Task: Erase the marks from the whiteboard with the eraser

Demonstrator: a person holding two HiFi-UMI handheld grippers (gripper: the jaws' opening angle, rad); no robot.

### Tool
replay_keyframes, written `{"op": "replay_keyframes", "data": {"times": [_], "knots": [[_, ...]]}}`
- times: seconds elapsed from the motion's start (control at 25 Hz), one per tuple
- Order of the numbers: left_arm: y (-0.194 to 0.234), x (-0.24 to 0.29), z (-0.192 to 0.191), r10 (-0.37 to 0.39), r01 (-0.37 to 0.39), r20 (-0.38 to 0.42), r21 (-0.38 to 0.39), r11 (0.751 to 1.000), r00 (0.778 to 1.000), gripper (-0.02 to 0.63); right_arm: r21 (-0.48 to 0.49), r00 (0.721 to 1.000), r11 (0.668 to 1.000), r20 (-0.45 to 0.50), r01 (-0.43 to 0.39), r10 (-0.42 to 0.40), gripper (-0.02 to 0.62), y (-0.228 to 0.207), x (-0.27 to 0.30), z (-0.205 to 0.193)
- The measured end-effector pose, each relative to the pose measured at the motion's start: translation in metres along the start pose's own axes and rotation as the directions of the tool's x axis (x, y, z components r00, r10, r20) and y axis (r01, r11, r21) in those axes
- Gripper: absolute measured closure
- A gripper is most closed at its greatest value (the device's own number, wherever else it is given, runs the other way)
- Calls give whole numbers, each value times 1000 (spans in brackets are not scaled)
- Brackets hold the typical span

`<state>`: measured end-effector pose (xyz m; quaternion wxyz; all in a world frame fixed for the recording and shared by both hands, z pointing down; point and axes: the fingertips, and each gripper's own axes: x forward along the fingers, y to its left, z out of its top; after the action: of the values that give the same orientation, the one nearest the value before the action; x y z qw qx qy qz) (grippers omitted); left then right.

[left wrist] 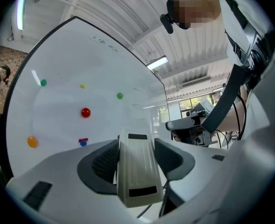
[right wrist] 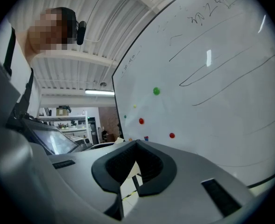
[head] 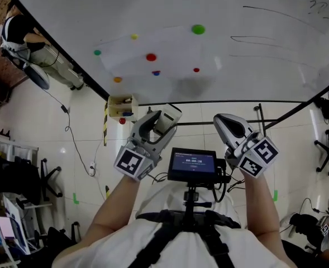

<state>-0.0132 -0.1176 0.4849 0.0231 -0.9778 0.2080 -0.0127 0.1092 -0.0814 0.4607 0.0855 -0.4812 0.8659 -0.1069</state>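
- Left gripper (head: 161, 119): jaws clamped on the eraser (left wrist: 137, 171), a pale block with one pad on each long side. It fills the gap between them.
- The eraser points toward the whiteboard (left wrist: 81, 69). In the head view it sits below the board's lower edge, near it and not on the surface.
- Right gripper (right wrist: 136, 144): jaws fully together with the tips meeting, holding nothing. Only floor shows through the loop behind the tips.
- In the head view both grippers are raised side by side, left and right of a small monitor (head: 193, 164) on the chest mount.
- Marks (head: 265, 38): thin dark lines and a scribble on the right part of the whiteboard, above the right gripper. They are well apart from the eraser.
- Magnets on the left-centre of the board:
  - large green (head: 198, 29)
  - yellow (head: 134, 36)
  - small green (head: 97, 52)
  - red (head: 151, 57)
  - blue (head: 156, 72)
  - small red (head: 196, 70)
  - orange (head: 117, 79)
- Container: a small open wooden box (head: 115, 101) sits at the board's lower edge, just left of the left gripper.
  - Something blue is inside, too small to identify.
  - A red round piece (head: 122, 120) is directly at its underside.
- A person (head: 24, 38) is in the background at upper left, beside the board's far edge.
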Motion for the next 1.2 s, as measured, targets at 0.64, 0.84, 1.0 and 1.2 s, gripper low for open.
{"op": "replay_keyframes", "data": {"times": [0.64, 0.84, 1.0, 1.2], "knots": [[-51, -13, -21, 45, -48, -49, -60, 997, 998, 351, 1, 994, 995, -45, -104, 104, 586, 17, -24, -31], [-58, -24, -23, 80, -83, -52, -65, 994, 995, 351, -2, 991, 992, -42, -124, 124, 586, 23, -27, -27], [-72, -22, -24, 85, -88, -50, -65, 994, 995, 353, -9, 990, 991, -45, -132, 131, 586, 25, -39, -26], [-108, -19, -21, 75, -77, -55, -32, 997, 996, 353, -26, 993, 993, -44, -114, 113, 586, 31, -76, -26]]}}
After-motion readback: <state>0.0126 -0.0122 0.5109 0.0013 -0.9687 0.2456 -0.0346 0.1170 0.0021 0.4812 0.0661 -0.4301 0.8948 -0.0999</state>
